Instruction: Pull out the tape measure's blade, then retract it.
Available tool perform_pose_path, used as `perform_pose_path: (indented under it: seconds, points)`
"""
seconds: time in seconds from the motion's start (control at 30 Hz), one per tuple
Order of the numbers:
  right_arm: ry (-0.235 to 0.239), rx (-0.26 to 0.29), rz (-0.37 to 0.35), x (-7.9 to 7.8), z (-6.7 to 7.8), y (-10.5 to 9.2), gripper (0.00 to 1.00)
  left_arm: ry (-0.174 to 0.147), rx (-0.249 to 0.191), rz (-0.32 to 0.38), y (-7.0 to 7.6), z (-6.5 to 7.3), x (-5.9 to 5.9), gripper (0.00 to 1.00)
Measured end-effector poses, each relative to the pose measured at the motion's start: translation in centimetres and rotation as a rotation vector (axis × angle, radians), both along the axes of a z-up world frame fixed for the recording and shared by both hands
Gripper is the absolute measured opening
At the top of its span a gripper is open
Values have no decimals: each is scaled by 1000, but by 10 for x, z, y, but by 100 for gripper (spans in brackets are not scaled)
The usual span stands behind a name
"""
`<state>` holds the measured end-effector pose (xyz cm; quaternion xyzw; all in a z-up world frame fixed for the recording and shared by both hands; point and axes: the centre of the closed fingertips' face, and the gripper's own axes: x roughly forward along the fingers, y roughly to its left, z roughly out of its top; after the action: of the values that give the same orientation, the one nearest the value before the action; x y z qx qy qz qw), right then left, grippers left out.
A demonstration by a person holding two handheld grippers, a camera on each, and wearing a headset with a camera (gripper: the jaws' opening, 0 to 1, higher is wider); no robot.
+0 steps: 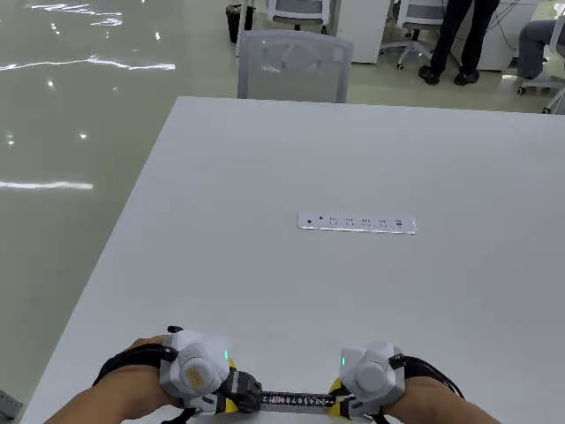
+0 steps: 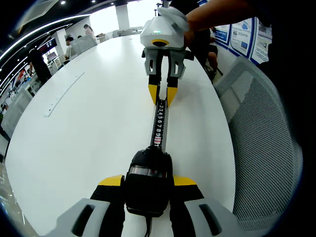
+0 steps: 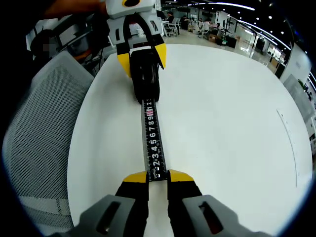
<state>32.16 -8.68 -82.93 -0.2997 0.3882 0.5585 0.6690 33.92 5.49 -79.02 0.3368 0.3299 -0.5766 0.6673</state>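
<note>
Along the near edge of the desk [image 1: 265, 177], clamps the black tape measure [image 2: 148, 165] in the left gripper [image 2: 148, 181], jaws clenched on its case. Pinches the blade [image 3: 152, 133] by its end in the right gripper [image 3: 158, 176], stretched flat over the desk between both.

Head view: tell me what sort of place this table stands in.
Most likely an open-plan office or lab: a large white table with a socket strip set into it, a grey office chair at its far end, and swivel chairs beside a standing person on the glossy floor beyond.
</note>
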Motion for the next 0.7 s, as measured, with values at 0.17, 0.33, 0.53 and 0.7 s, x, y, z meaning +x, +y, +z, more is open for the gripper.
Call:
perform_pose_path:
  seconds: [0.17, 0.33, 0.53, 0.7]
  points:
    - [1, -1, -8, 1, -1, -8, 12, -1, 0, 3, 0, 0, 0, 31]
    - [1, -4, -13, 0, 1, -13, 12, -2, 0, 5, 0, 0, 0, 31]
    - [1, -6, -17, 0, 0, -15, 12, -2, -1, 6, 0, 0, 0, 31]
    - [4, -9, -22, -1, 0, -21, 12, -1, -3, 7, 0, 1, 0, 31]
